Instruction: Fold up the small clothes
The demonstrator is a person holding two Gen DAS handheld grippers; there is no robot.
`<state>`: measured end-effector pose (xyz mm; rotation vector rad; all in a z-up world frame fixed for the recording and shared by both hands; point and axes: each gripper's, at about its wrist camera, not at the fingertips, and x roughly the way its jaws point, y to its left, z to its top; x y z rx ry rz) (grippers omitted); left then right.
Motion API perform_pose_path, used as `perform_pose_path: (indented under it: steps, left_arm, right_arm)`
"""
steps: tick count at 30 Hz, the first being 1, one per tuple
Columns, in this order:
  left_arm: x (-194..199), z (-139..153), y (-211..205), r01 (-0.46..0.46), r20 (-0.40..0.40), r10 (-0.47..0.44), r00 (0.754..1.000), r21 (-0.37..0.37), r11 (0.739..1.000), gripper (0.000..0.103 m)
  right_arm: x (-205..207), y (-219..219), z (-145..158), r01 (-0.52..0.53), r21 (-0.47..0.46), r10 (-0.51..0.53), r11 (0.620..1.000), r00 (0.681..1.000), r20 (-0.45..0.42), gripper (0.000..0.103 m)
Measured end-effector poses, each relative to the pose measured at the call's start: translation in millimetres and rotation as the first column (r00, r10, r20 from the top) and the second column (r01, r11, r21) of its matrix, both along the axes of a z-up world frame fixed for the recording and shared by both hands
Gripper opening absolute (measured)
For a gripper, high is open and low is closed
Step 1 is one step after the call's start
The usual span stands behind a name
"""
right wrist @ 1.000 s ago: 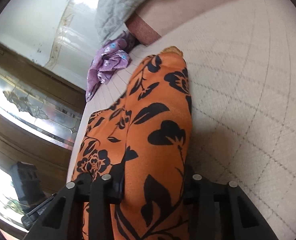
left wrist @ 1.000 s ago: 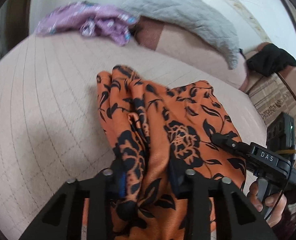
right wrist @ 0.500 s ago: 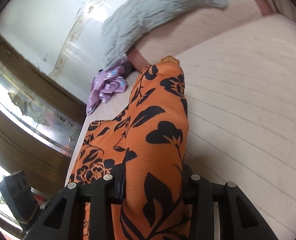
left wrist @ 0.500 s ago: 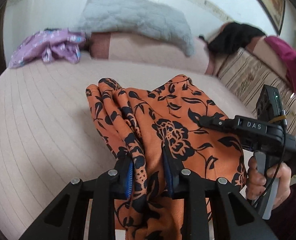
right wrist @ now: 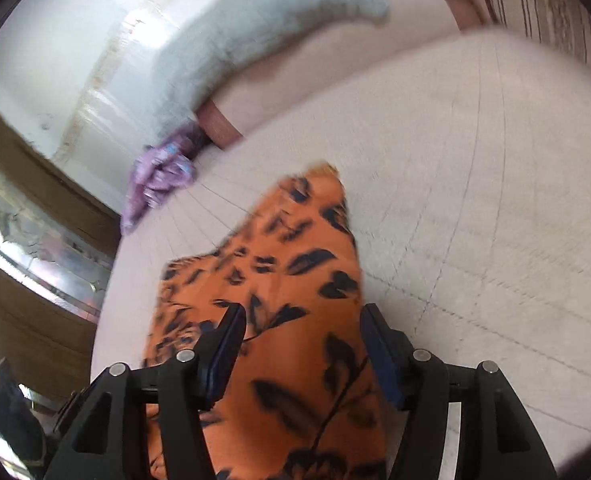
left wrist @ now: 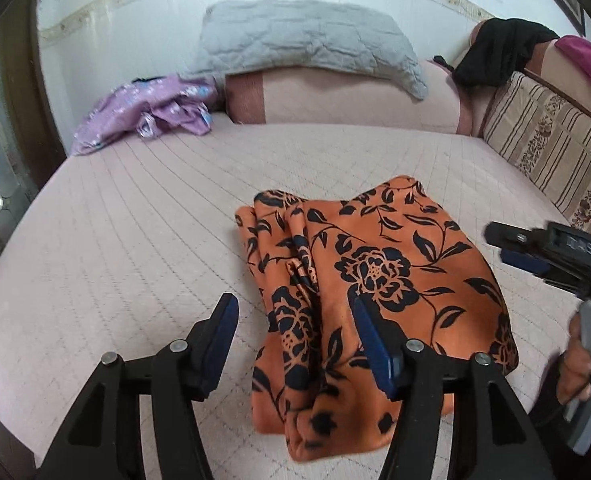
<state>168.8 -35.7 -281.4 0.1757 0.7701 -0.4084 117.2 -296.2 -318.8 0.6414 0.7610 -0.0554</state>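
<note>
An orange garment with a black flower print (left wrist: 375,276) lies folded on the pale quilted bed (left wrist: 135,220). My left gripper (left wrist: 295,316) is open above its near left part, holding nothing. The right gripper (left wrist: 523,248) shows at the right edge of the left wrist view, held by a hand. In the right wrist view, which is blurred, my right gripper (right wrist: 301,328) is open over the orange garment (right wrist: 295,280), its fingers on either side of the cloth.
A crumpled purple garment (left wrist: 147,112) lies at the bed's far left. A grey pillow (left wrist: 307,44) rests on a pink bolster (left wrist: 355,96) at the back. A striped cushion (left wrist: 543,136) with dark and magenta clothes stands on the right.
Both grippers have opened and let go of the orange garment, which now lies folded on the bed. Both have drawn back and lifted a little.
</note>
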Motion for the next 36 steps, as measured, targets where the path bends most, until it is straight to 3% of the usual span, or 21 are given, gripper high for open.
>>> perform_pose_path:
  steps: [4,9,11,14,19,23,28,31,36]
  left_arm:
    - [-9.2,-1.2,0.7,-0.021,0.031,0.02,0.999,0.033,0.999,0.061]
    - [-0.9,-35.2,-3.3,-0.07,-0.014,0.073,0.997,0.158,0.985,0.061]
    - [-1.1,-36.5,2.2,-0.081,-0.023,0.085,0.996,0.159,0.984,0.061]
    - [-6.3,-19.2,10.1,-0.089,-0.003,0.09,0.996,0.128,0.988,0.061]
    - [-22.8,20.5,12.8,-0.112,0.082,0.105,0.991,0.096,0.989,0.063]
    - [-44.3,55.6,14.6,-0.135,0.163,0.124,0.979,0.059,0.989,0.082]
    - [-67.4,92.6,11.9,-0.15,0.243,0.132,0.961,0.056,0.987,0.086]
    - [-84.7,115.9,14.2,-0.166,0.296,0.148,0.944,0.038,0.985,0.096]
    - [-109.4,148.3,20.2,-0.178,0.363,0.166,0.917,-0.001,0.984,0.101]
  right_arm:
    - [-21.5,23.7,15.4,-0.059,-0.058,0.061,0.997,0.998,0.033,0.058]
    - [-18.4,47.9,-21.9,-0.132,-0.063,0.122,0.989,0.982,-0.142,0.054]
    - [-19.9,52.2,-15.8,-0.135,-0.088,0.123,0.987,0.984,-0.13,0.054]
    - [-23.6,48.8,-1.0,-0.132,-0.059,0.126,0.99,0.987,-0.101,0.054]
    - [-45.3,52.7,40.1,-0.098,-0.147,0.094,0.984,0.995,-0.031,0.054]
    - [-67.3,64.1,81.4,-0.069,-0.259,0.081,0.963,0.996,0.036,0.055]
    - [-100.1,69.5,127.3,0.008,-0.331,0.035,0.944,0.992,0.123,0.062]
    - [-118.2,72.2,150.6,0.05,-0.359,0.011,0.932,0.986,0.166,0.066]
    - [-139.1,79.6,174.6,0.062,-0.398,0.019,0.915,0.98,0.198,0.067]
